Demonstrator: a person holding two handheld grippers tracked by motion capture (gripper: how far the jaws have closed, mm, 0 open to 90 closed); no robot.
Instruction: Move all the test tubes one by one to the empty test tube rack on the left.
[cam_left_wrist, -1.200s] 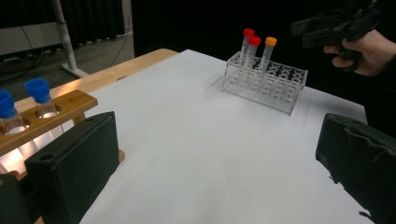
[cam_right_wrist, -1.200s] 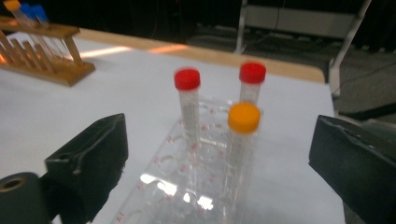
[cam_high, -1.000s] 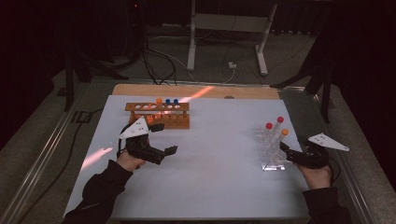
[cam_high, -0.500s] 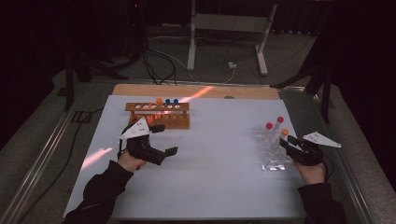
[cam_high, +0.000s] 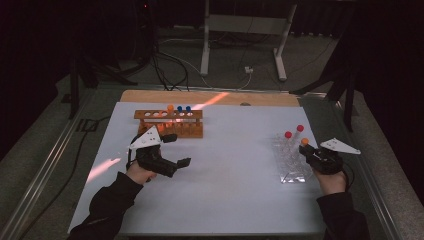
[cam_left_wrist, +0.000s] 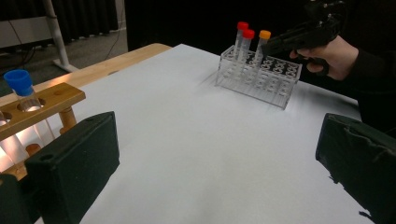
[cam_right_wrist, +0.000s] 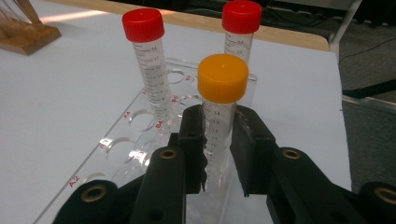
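Jaws of the right gripper (cam_right_wrist: 218, 154) have just been closing and are now clamping the orange-capped tube (cam_right_wrist: 219, 112), which is standing upright in the clear plastic rack (cam_right_wrist: 116, 149) at the table's right side. Printed graduations are running down the tube; "14" and "13" are legible just under the cap. Red markings are sitting beside the rack's holes, one reading "A2". Two red-capped tubes (cam_right_wrist: 148, 60) are standing just behind it in the same rack. The left gripper (cam_left_wrist: 219, 158) is hanging with jaws spread wide, gripping nothing, beside the wooden rack (cam_left_wrist: 39, 105) holding a blue-capped tube (cam_left_wrist: 21, 91).
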